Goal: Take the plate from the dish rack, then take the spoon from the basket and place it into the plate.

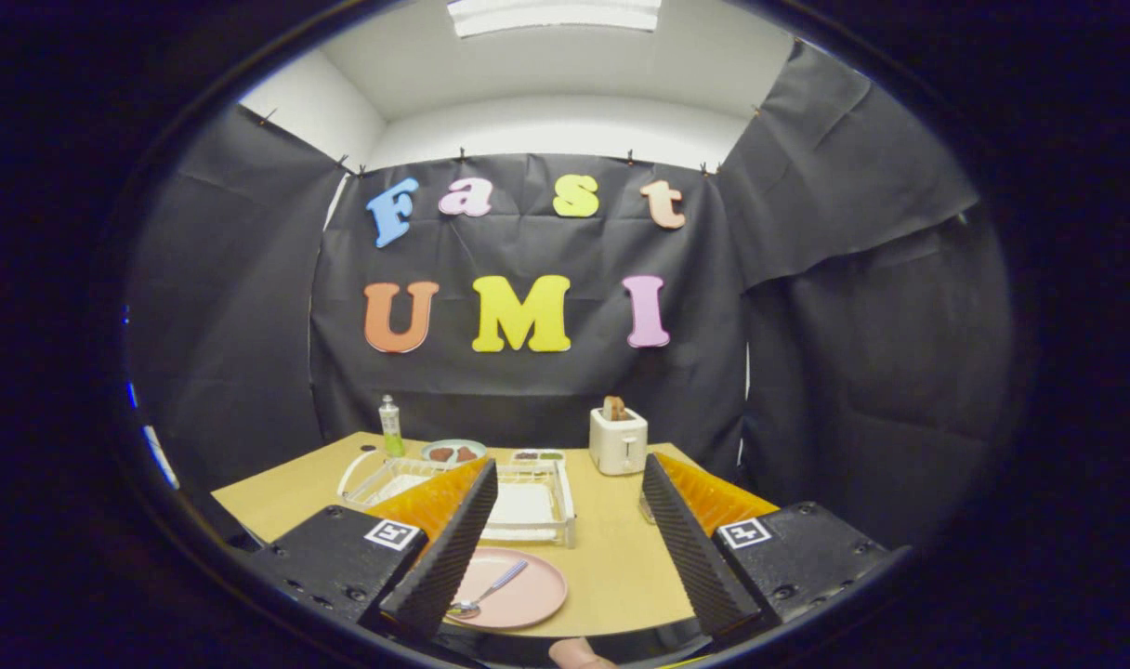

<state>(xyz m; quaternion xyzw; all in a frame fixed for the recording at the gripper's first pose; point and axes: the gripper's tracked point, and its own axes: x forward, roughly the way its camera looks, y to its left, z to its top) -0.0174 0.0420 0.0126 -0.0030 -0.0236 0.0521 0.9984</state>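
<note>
My two ribbed black fingers with orange backs (565, 557) stood wide apart, nothing between the pads, raised above the near edge of the pale wooden table (621, 567)

Round pink plate (514, 587) lay flat on the table just ahead of my left finger, partly hidden behind it. Small silver metal spoon (487, 593) rested inside the plate, bowl toward me, handle angled away toward the rack. It lay on the plate's surface, not over the rim, as far as I could tell

White wire dish rack (537, 506) sat beyond the plate, mid-table; its tray looked bare of dishes. Left of it, a white wire basket (379, 478), partly behind my left finger; contents not readable from here

Further back: white toaster with a slice of bread standing in it (618, 439), a slim green-and-white bottle (391, 426), a small pale-green plate holding dark brown pieces (453, 452). Part of a finger of the holding hand (579, 654) showed at the very bottom

Judgement: both steps looked done, with plate off the rack and spoon in plate. I took this for the end of the task, jaws released and clear. Next move called for little: keep the fingers spread, hold off the plate's near rim so as not to nudge it or tip the spoon, and pull straight back
</note>
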